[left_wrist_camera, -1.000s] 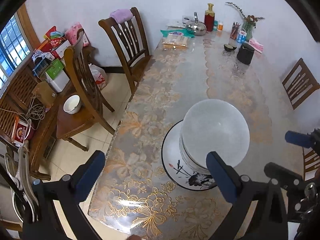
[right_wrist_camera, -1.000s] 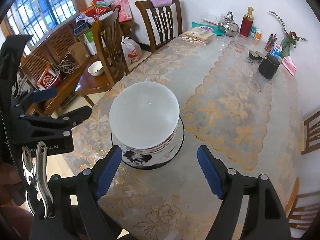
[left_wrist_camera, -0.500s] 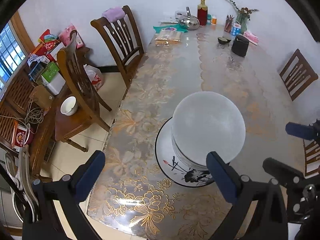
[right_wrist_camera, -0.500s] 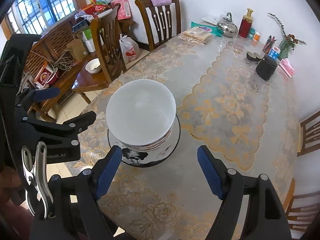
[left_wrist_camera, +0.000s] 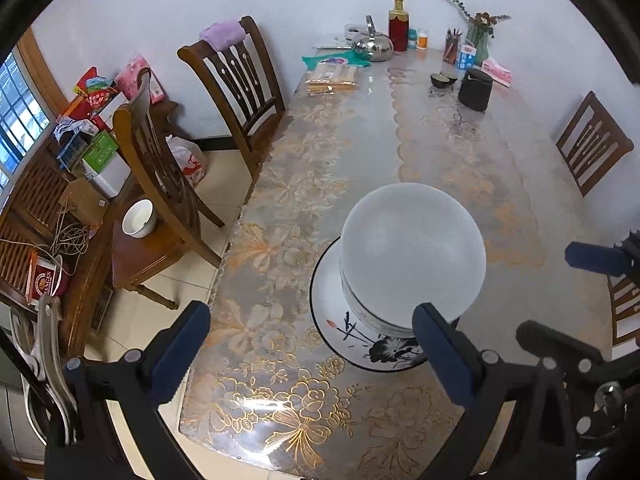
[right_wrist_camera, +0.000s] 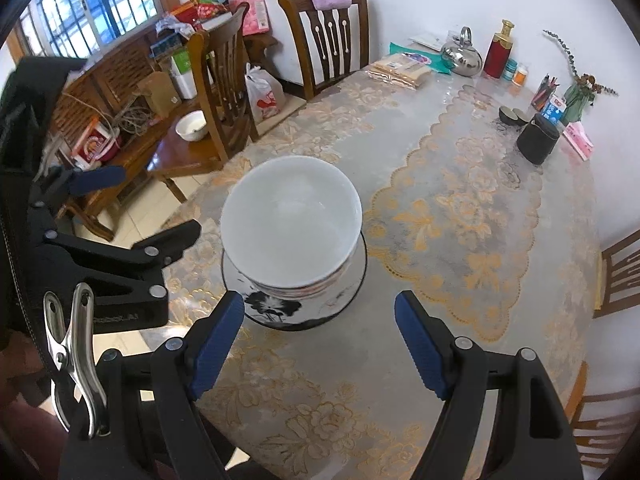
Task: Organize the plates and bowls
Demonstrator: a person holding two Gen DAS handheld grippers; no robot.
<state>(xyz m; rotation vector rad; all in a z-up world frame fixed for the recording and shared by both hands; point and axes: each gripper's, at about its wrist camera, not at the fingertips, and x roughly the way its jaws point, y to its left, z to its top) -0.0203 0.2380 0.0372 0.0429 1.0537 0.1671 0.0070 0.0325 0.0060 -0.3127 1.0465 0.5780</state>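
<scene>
stack of white bowls (right_wrist_camera: 290,224) sits on a painted plate (right_wrist_camera: 352,276) on the table (right_wrist_camera: 460,240), toward its near end and closer to the left long edge. left gripper (left_wrist_camera: 310,354) spread wide, empty, above the near edge. right gripper (right_wrist_camera: 320,338) spread wide, empty, short of the plate.
</scene>
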